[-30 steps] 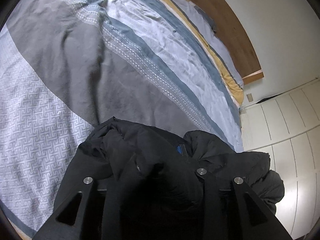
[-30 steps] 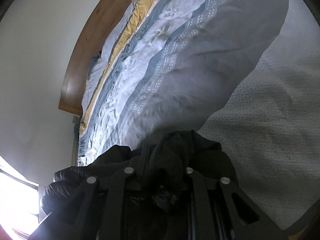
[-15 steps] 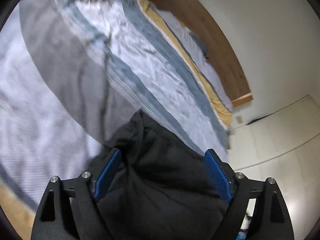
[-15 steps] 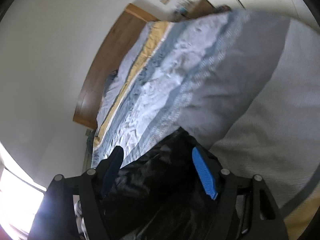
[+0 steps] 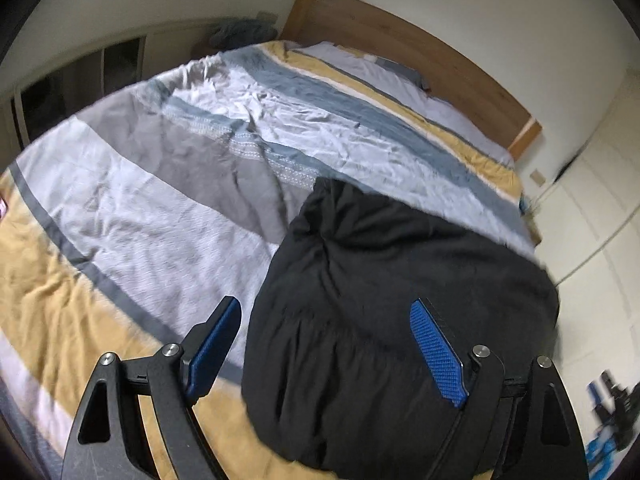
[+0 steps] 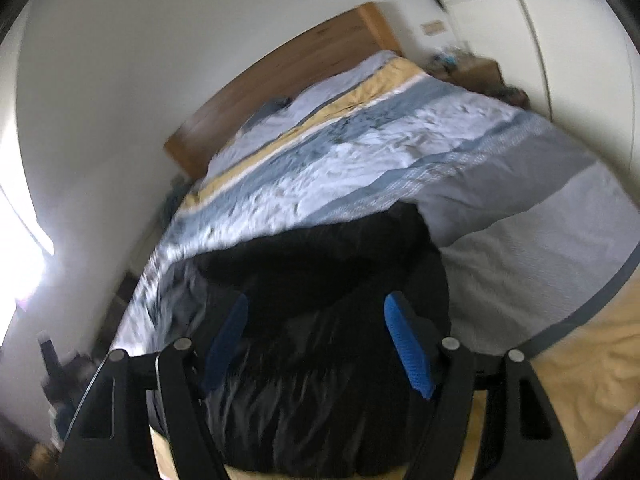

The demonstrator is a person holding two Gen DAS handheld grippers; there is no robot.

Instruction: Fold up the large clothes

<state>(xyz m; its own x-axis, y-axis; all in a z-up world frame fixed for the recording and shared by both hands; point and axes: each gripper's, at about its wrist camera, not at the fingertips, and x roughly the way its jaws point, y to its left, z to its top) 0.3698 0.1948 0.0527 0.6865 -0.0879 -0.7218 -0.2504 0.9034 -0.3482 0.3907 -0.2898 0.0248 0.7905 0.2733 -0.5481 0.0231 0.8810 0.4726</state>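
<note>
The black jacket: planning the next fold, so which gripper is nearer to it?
Right, slightly. The right gripper hangs open with the black jacket between its fingers; the left gripper is open at the jacket's left edge.

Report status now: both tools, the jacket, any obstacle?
Left tool open, right tool open, nothing gripped. Black puffer jacket bundled on striped duvet, near the foot of the bed. No obstacle seen.
</note>
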